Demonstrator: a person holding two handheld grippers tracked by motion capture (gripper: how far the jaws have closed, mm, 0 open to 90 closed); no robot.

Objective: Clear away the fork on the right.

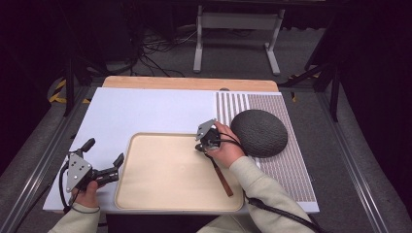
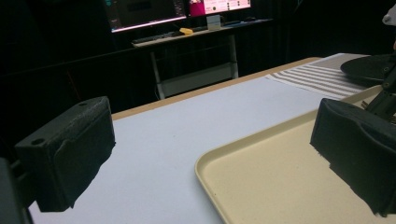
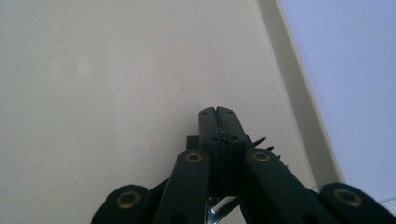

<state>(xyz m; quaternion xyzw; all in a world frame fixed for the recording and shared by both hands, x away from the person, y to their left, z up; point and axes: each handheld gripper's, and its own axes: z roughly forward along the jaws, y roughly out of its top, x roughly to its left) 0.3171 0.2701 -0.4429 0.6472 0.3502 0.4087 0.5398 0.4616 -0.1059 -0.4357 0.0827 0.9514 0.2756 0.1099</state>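
A beige tray (image 1: 165, 174) lies on the white board (image 1: 145, 107) at the front middle. My right gripper (image 1: 200, 145) hangs over the tray's far right corner, pointing down at the tray floor (image 3: 93, 93). Its jaws are pressed together at the tips (image 3: 217, 112). A brown-handled utensil (image 1: 222, 178) runs back from them under the hand; its metal shank (image 3: 219, 210) shows between the jaw arms and dark tines (image 3: 262, 141) stick out beside them. My left gripper (image 1: 104, 151) is held just left of the tray, jaws wide apart (image 2: 212, 158) with nothing between them.
A dark textured dome (image 1: 258, 132) sits on a striped mat (image 1: 286, 170) right of the tray, close to the right hand. In the left gripper view the dome (image 2: 369, 67) shows at the far right. Bare white board stretches behind and left of the tray.
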